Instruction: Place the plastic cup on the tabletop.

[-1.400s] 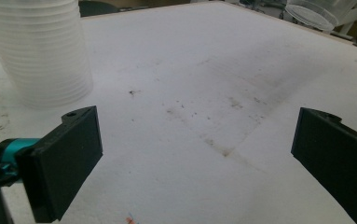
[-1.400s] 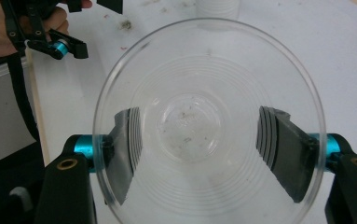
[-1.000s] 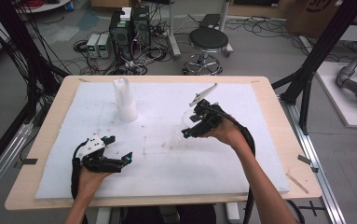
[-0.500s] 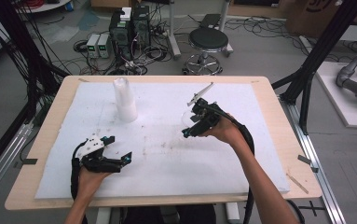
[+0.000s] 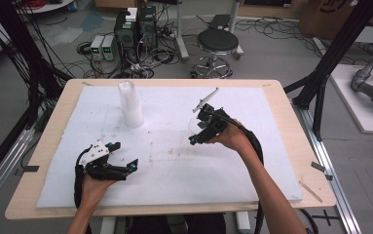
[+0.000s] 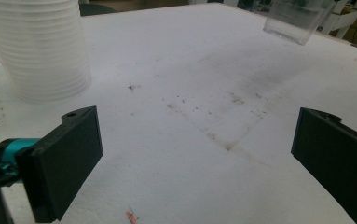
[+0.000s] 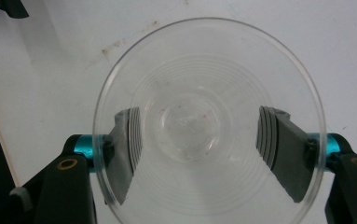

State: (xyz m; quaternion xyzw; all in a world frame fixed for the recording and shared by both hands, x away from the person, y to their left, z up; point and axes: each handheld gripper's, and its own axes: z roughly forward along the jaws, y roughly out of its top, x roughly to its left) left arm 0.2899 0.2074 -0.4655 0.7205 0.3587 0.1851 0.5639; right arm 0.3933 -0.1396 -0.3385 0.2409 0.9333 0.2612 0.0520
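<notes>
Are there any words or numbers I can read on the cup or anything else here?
None can be read. The clear cup held in the right gripper has tiny raised marks on its bottom, too small and blurred to read. The cardboard box on the floor carries a dark print, cut off and unreadable. The stack of cups is plain.

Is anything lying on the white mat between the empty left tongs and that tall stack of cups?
Nothing but bare, smudged white mat lies between the left tongs and the stack of cups, in the high view.
</notes>
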